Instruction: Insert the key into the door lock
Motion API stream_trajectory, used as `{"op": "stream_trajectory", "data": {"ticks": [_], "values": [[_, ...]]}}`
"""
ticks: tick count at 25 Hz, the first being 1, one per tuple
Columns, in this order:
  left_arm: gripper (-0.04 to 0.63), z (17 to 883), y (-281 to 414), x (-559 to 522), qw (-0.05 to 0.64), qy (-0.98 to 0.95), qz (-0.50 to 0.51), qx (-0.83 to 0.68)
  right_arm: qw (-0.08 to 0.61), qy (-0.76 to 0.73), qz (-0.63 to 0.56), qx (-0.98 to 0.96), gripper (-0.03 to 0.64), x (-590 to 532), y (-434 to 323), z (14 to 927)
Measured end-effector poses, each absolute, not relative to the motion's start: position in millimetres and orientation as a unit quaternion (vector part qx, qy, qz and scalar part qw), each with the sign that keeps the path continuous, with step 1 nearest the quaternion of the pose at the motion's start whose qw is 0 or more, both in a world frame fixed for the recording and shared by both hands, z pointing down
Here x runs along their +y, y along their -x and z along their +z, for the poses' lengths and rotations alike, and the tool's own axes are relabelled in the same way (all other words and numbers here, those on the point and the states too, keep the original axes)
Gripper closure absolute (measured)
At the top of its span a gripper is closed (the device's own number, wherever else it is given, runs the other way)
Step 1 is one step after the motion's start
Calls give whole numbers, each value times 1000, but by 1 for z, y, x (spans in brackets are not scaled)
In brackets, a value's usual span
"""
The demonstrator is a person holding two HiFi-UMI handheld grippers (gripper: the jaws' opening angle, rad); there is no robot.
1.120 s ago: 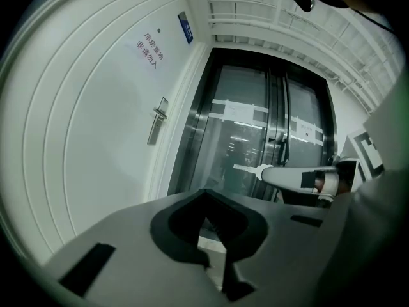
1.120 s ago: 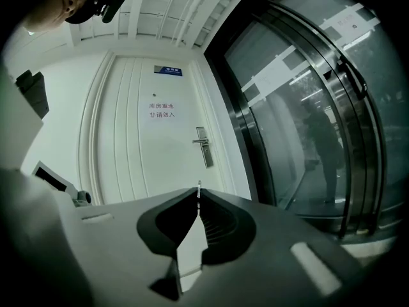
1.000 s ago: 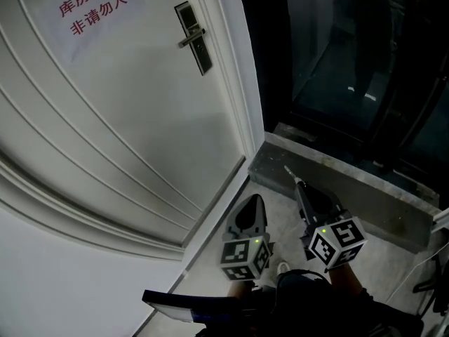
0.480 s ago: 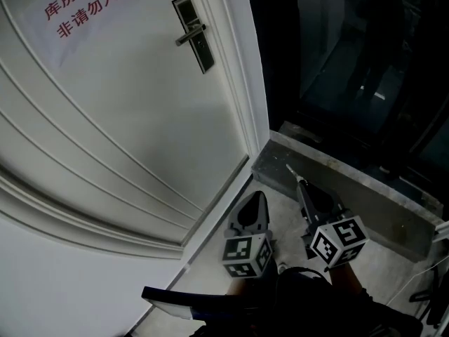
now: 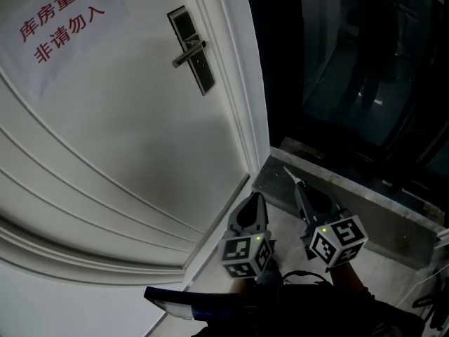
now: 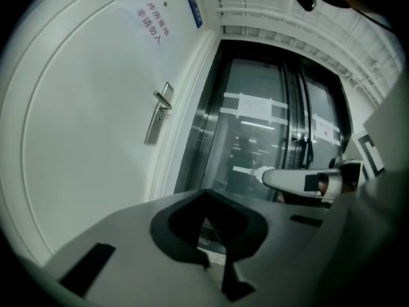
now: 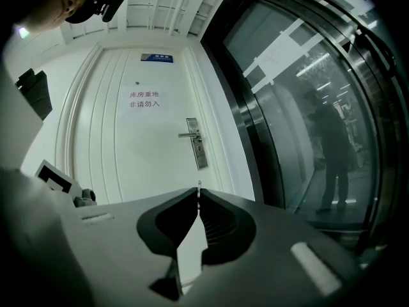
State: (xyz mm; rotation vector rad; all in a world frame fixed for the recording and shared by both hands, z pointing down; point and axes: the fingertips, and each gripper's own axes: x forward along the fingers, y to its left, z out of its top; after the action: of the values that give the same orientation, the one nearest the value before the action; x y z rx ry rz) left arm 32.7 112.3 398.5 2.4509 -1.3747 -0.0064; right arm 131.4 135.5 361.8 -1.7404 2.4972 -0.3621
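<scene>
The right gripper (image 7: 199,197) clamps the key (image 7: 199,185), its blade pointing forward past the tips. The lock (image 7: 200,151) lies ahead and slightly above, well apart. The left gripper (image 6: 206,194) is closed and empty.

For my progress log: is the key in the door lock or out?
Out. The right gripper pinches the key at its tips, clear of the lock on the door.

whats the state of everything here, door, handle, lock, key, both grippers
door: closed in its frame
lever handle: level, not pressed down
lock plate: no key in it
key: pinched between the right jaws, tip sticking out toward the door, well short of the lock plate
right gripper: shut on the key
left gripper: shut, nothing between its jaws
</scene>
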Motion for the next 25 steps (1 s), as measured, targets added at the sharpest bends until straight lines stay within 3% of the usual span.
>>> {"op": "stream_trajectory", "data": {"ticks": [12, 25], "values": [[595, 385, -2, -18, 145, -860, -3, -490, 49, 562, -103, 819, 606, 6, -100, 347], [595, 402, 5, -84, 152, -860, 8, -488, 38, 563, -117, 817, 605, -58, -88, 362]]}}
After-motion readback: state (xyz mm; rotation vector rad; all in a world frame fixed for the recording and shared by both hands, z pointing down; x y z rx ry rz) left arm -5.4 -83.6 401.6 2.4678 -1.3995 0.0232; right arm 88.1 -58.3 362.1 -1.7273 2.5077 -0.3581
